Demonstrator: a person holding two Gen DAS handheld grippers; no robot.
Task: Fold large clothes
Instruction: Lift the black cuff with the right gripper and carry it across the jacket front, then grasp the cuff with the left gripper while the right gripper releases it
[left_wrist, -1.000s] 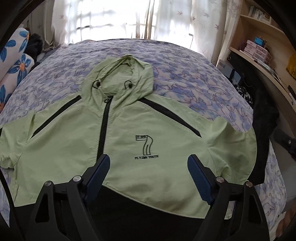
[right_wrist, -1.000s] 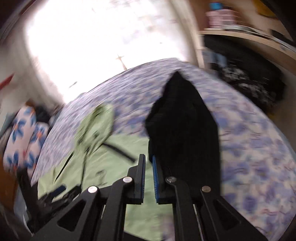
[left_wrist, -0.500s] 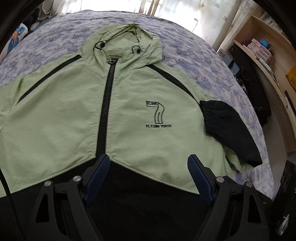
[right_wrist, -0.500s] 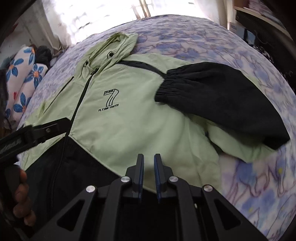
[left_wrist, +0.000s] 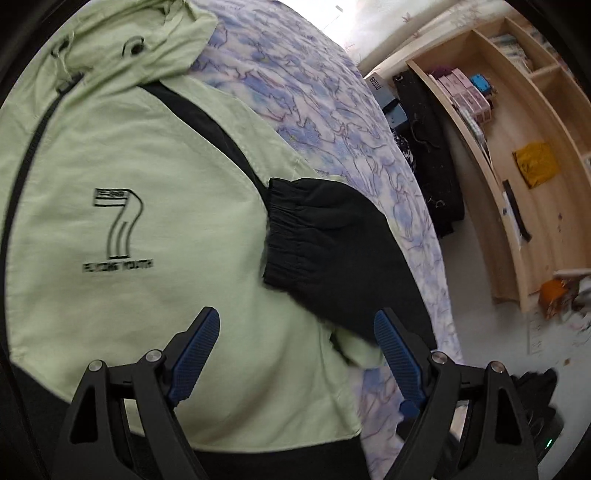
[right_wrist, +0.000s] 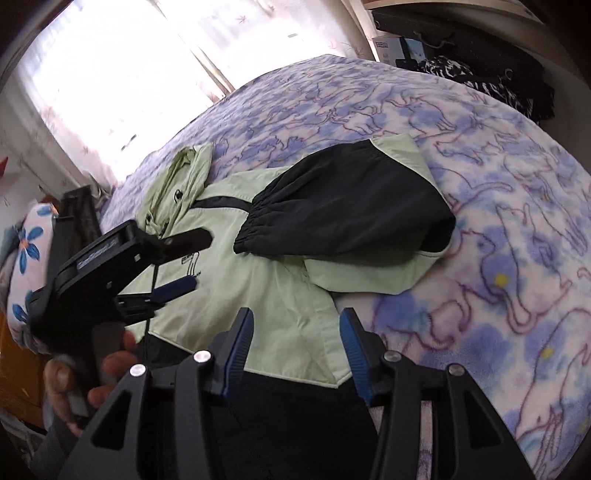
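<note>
A light green hooded jacket (left_wrist: 155, 192) with a black zip, black lower part and a "7" logo lies flat, front up, on the bed; it also shows in the right wrist view (right_wrist: 236, 280). Its black sleeve (left_wrist: 332, 254) is folded in over the chest, cuff toward the logo, also seen in the right wrist view (right_wrist: 343, 206). My left gripper (left_wrist: 295, 354) is open and empty, above the jacket's right side below the sleeve. My right gripper (right_wrist: 295, 350) is open and empty over the jacket's side hem. The left gripper (right_wrist: 177, 266) shows there, held by a hand.
The bed has a blue and white patterned cover (right_wrist: 498, 229). Wooden shelves (left_wrist: 517, 147) with boxes and dark hanging clothes (left_wrist: 428, 147) stand to the right of the bed. A flowered pillow (right_wrist: 26, 254) lies at the left. A curtained window (right_wrist: 110, 74) is behind.
My right gripper has opened and drawn back from the folded sleeve. My left gripper has moved right and closer to the jacket's right side; the sleeve stays folded over the chest.
</note>
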